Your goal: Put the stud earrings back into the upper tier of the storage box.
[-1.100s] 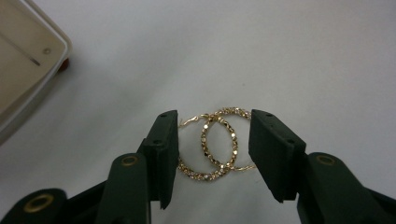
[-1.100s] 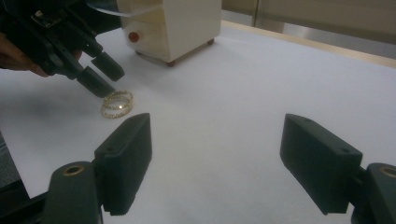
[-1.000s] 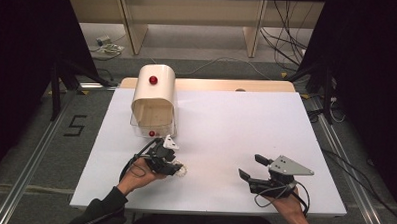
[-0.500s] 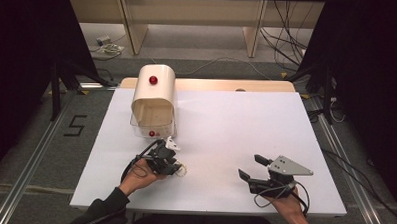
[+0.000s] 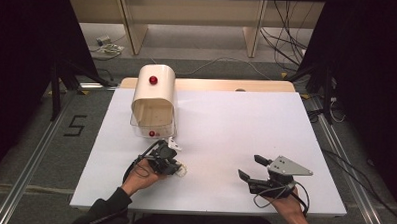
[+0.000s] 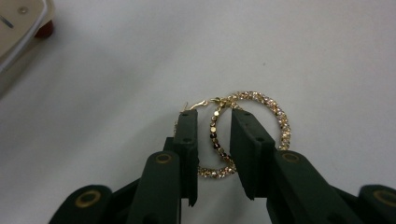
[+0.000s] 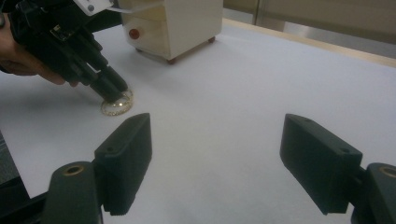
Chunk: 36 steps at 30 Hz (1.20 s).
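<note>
On the white table, the left tool bears down on gold hoop earrings lying flat at about five o'clock from the cream jewellery box. Its jaws have just been closing and straddle one studded rim, seemingly not yet pinching it. The right tool rests at four o'clock on the table, jaws wide apart around nothing.

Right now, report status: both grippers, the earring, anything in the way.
Left gripper jaws have just been closing astride the hoop earring, not yet pinched. Right gripper open, holding nothing. Jewelry box stands apart; nothing blocking.
</note>
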{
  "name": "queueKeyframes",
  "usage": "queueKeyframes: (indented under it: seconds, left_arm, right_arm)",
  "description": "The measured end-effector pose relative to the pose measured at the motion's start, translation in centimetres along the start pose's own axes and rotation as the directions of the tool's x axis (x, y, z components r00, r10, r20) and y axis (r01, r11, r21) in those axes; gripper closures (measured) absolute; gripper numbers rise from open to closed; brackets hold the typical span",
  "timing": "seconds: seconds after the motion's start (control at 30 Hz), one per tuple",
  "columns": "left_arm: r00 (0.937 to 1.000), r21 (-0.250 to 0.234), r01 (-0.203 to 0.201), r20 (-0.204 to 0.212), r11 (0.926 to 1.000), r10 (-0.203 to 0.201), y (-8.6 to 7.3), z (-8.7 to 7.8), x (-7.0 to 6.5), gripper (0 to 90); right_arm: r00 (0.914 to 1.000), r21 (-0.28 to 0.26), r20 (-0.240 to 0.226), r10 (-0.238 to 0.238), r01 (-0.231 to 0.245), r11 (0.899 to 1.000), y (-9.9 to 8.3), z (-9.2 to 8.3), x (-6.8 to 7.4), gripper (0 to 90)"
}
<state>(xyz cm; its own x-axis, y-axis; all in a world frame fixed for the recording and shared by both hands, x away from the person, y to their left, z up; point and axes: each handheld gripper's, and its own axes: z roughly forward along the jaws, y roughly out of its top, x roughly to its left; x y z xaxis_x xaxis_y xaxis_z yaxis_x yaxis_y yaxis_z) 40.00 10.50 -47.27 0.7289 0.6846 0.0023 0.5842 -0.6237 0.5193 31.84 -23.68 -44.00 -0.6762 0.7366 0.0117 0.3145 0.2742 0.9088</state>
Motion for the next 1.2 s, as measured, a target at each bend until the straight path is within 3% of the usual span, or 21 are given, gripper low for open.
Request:
queueKeyframes:
  seconds: [0.53,0.9,1.2]
  left_arm:
    - [0.9997,-0.001,0.011,0.023,0.9999,-0.011,0.12,0.12,0.07,85.4]
    - [0.9995,-0.015,-0.007,0.030,0.9999,0.007,0.25,-0.17,0.15,87.8]
    - [0.9992,-0.036,0.004,0.040,0.9993,-0.002,0.35,-0.78,0.25,87.9]
  right_arm:
    - [1.0000,0.002,0.002,-0.003,0.003,1.000,-0.02,0.03,0.02,25.9]
    - [1.0000,-0.002,0.004,-0.001,0.001,1.000,-0.02,0.01,0.00,26.0]
    - [1.0000,-0.001,0.004,-0.002,0.002,1.000,-0.02,-0.01,0.01,26.0]
